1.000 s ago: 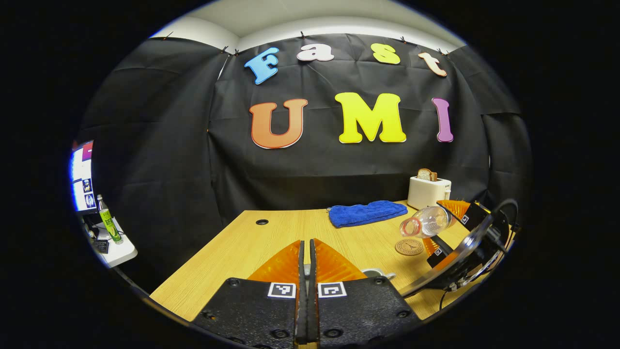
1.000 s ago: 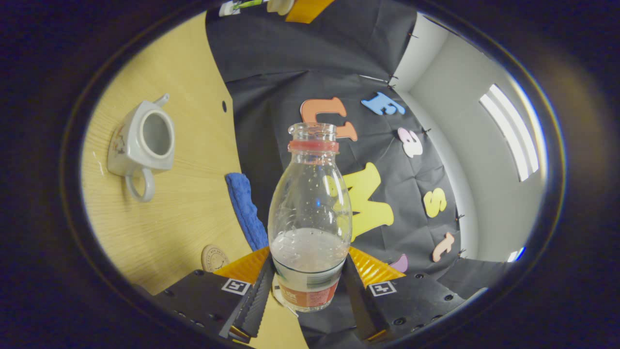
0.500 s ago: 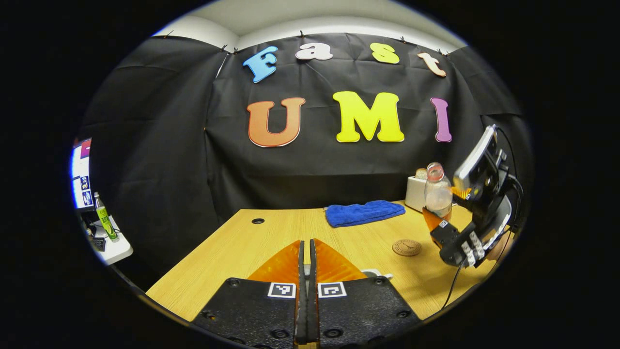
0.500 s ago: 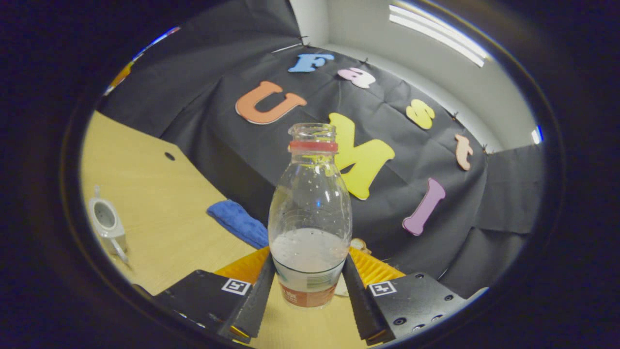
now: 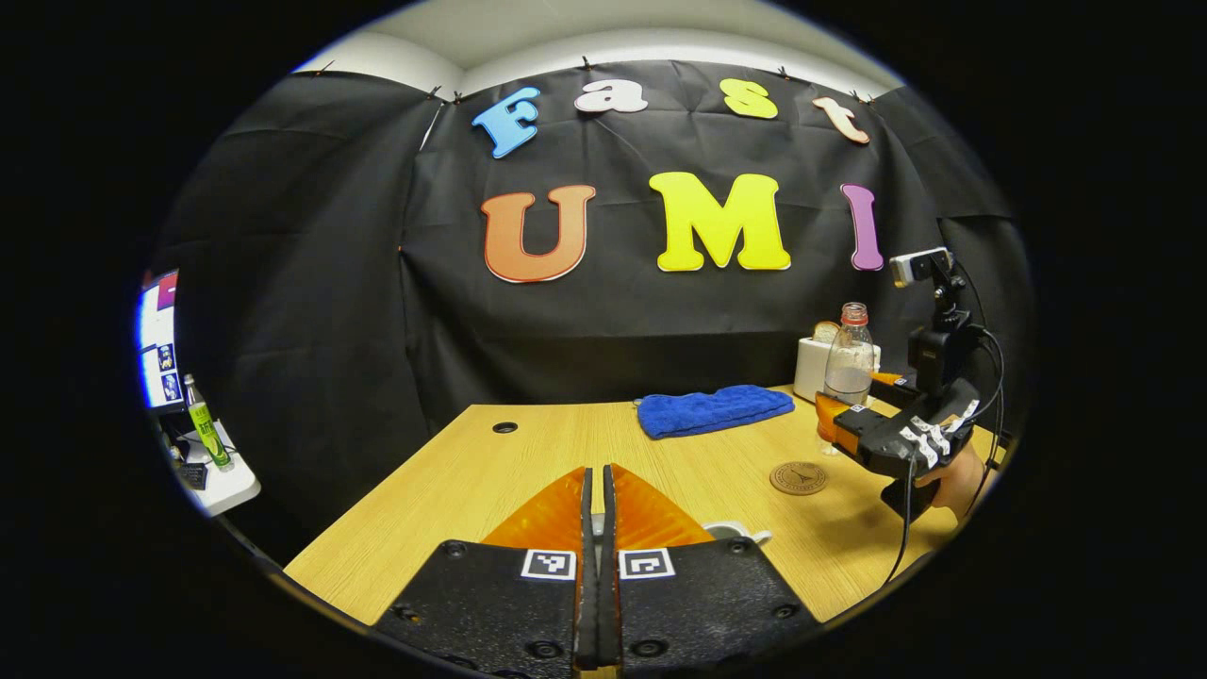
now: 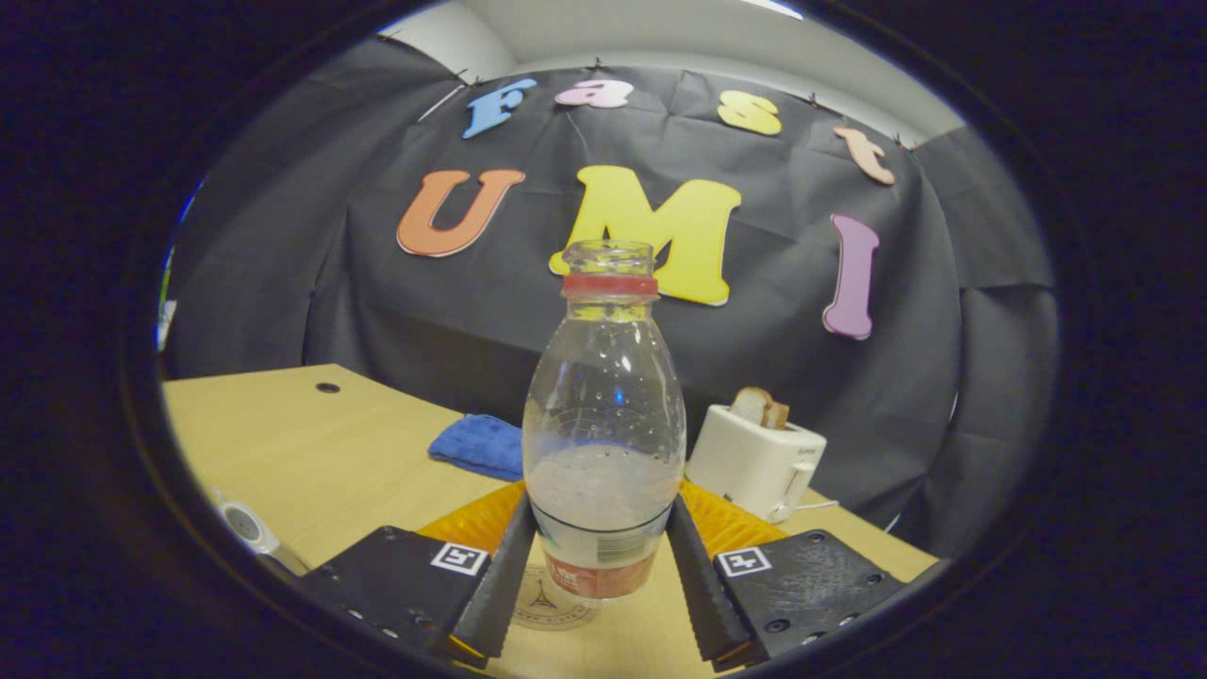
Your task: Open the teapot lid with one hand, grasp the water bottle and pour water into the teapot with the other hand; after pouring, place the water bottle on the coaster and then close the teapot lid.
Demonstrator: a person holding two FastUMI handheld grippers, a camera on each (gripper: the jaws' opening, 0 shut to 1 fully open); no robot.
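Note:
A clear water bottle (image 6: 603, 443) with a red neck ring and no cap stands upright, about a third full, with my right gripper (image 6: 603, 556) shut on its lower part. Just below its base lies the round brown coaster (image 6: 542, 600). In the left gripper view the bottle (image 5: 851, 363) and right gripper (image 5: 849, 415) hang just right of and behind the coaster (image 5: 799, 477). My left gripper (image 5: 592, 528) is shut, with a pale sliver of the teapot lid between its fingers. The white teapot (image 5: 734, 533) peeks out behind them and appears open (image 6: 243, 523).
A blue cloth (image 5: 714, 411) lies at the back of the wooden table (image 5: 471, 490). A white toaster (image 6: 754, 457) holding bread stands at the back right. A hand (image 5: 957, 481) holds the right gripper. Off to the left is a side shelf with a green bottle (image 5: 203, 424).
The right gripper has turned the bottle from lying tilted over the teapot to upright and carried it back to just above the coaster. The left gripper has stayed put.

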